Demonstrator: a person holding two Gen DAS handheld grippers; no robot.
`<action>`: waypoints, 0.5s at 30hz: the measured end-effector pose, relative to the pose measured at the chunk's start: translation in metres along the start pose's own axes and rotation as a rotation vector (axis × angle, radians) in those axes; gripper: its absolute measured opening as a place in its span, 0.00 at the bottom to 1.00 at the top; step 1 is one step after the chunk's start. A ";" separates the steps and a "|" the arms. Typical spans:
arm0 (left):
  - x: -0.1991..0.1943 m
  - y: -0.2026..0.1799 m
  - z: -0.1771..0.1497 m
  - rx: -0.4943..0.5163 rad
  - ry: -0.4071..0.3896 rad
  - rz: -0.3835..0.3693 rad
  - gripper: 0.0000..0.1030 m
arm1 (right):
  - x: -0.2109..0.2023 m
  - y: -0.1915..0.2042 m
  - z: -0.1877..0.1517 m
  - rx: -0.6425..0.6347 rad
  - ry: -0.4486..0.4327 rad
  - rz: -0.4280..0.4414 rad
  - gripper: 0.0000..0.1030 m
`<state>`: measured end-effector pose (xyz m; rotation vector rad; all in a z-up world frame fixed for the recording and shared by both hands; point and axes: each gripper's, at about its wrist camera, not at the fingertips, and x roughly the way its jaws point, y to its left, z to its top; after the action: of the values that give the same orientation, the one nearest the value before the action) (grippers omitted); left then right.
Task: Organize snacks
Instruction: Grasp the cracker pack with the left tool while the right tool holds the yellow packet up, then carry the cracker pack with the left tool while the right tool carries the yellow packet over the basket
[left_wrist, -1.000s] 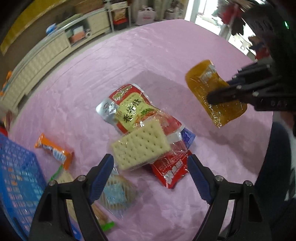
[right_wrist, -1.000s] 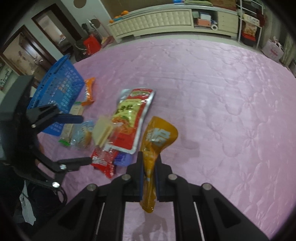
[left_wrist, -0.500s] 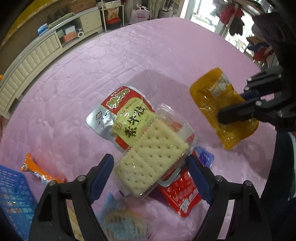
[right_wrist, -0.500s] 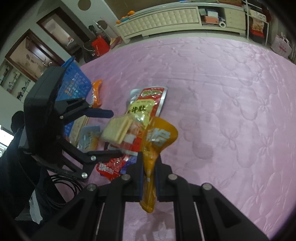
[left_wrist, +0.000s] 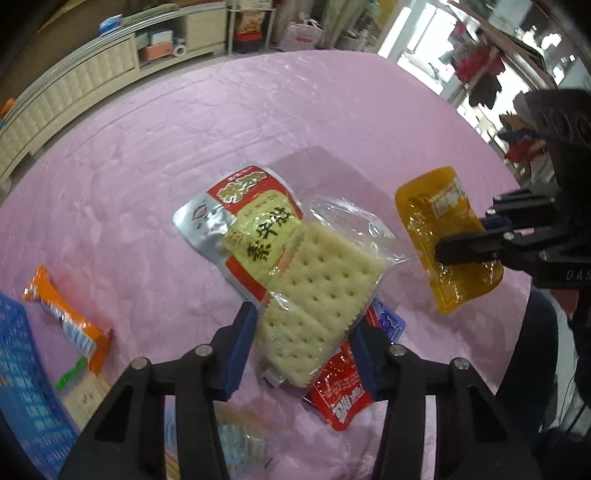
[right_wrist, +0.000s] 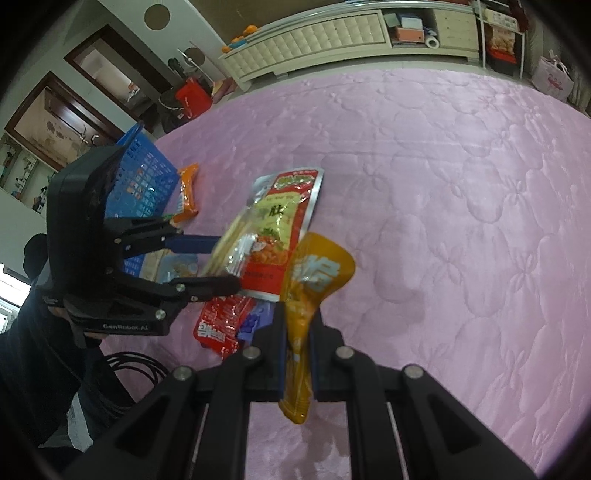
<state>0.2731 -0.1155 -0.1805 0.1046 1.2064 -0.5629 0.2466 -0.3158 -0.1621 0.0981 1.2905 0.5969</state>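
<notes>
My left gripper is shut on a clear-wrapped cracker pack and holds it above the pink table; it also shows in the right wrist view. My right gripper is shut on a yellow snack pouch, lifted off the table; it also shows in the left wrist view. A red, yellow and silver snack bag lies under the crackers. A red packet and a small blue packet lie beside it. A blue basket stands at the left.
An orange bar lies near the basket. A green-tipped cracker pack and a pale blue packet lie by the basket. A cream cabinet stands beyond the table. A black cable hangs at the front left edge.
My left gripper has closed on the cracker pack and raised it off the pile. The right gripper still holds the yellow pouch, drawn slightly nearer the left gripper.
</notes>
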 end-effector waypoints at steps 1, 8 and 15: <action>-0.003 -0.001 -0.002 -0.006 -0.007 0.001 0.45 | -0.002 0.002 -0.001 0.002 -0.003 -0.007 0.13; -0.041 -0.014 -0.019 -0.022 -0.084 0.034 0.45 | -0.022 0.026 -0.004 -0.022 -0.020 -0.054 0.13; -0.094 -0.034 -0.035 -0.013 -0.163 0.095 0.45 | -0.056 0.073 -0.004 -0.084 -0.083 -0.097 0.13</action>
<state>0.2049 -0.0986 -0.1014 0.1022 1.0406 -0.4716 0.2081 -0.2817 -0.0860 -0.0093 1.1814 0.5581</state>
